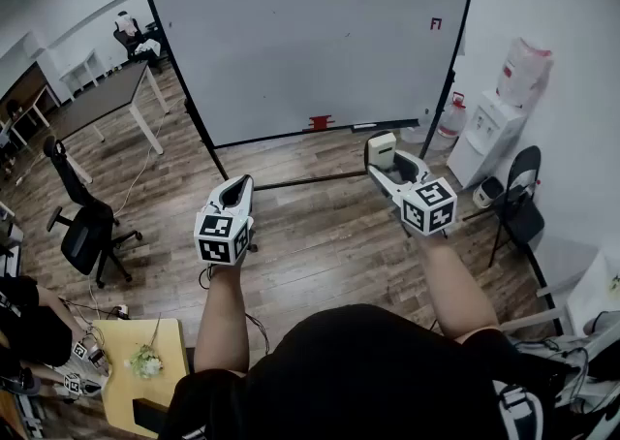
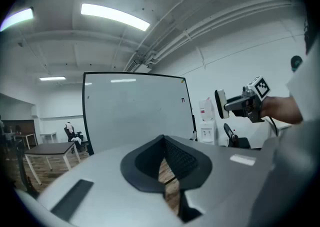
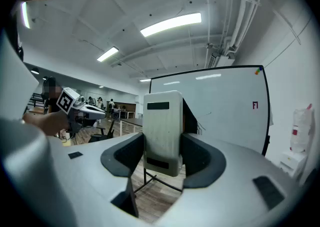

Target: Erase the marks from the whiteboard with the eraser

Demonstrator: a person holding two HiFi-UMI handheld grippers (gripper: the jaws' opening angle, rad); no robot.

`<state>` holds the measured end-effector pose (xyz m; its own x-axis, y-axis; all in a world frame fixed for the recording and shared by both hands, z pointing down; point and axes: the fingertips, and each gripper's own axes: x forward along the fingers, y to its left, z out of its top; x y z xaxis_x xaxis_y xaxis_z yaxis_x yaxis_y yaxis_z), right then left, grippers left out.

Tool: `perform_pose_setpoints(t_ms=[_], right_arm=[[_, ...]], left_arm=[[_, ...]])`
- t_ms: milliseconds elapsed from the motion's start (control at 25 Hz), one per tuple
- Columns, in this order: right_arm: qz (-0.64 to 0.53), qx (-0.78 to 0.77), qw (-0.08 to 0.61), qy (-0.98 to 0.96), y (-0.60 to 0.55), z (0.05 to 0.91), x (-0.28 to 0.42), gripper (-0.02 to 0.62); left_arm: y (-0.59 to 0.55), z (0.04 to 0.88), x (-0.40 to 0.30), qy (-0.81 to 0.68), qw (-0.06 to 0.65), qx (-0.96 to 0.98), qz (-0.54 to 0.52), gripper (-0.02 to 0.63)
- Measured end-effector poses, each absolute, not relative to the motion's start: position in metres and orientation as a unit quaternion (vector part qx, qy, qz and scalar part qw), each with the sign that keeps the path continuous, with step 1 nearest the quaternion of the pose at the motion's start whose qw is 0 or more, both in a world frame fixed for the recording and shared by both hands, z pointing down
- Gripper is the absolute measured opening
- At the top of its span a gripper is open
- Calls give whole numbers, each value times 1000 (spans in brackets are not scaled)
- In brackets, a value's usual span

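I'm holding the eraser [image 3: 162, 131] upright in my right gripper [image 1: 384, 159], its jaws clamping snugly on the eraser's sides, while my left gripper [image 2: 163, 163] is hanging empty with its jaws pressed together. I'm standing well back from the whiteboard [image 1: 310, 41], so no wiping is happening yet. Most of it is looking clean, but a small red mark [image 1: 436, 23] near its top right corner is waiting to be erased

The right gripper [image 1: 386, 167] holds what looks like the eraser [image 1: 382, 149], apart from the whiteboard [image 1: 291, 50]. A small red mark [image 1: 436, 23] sits upper right.
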<state>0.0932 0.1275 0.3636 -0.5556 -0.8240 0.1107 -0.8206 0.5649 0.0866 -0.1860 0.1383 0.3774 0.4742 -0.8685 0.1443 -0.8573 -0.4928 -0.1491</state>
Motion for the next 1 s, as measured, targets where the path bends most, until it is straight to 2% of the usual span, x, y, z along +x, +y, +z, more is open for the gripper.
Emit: perform_pose_setpoints(t_ms=[1000], right_arm=[[3,467,65,-882,108,372,88,232]], left_arm=[[122,383,-187,502,25,-857,-114,9]])
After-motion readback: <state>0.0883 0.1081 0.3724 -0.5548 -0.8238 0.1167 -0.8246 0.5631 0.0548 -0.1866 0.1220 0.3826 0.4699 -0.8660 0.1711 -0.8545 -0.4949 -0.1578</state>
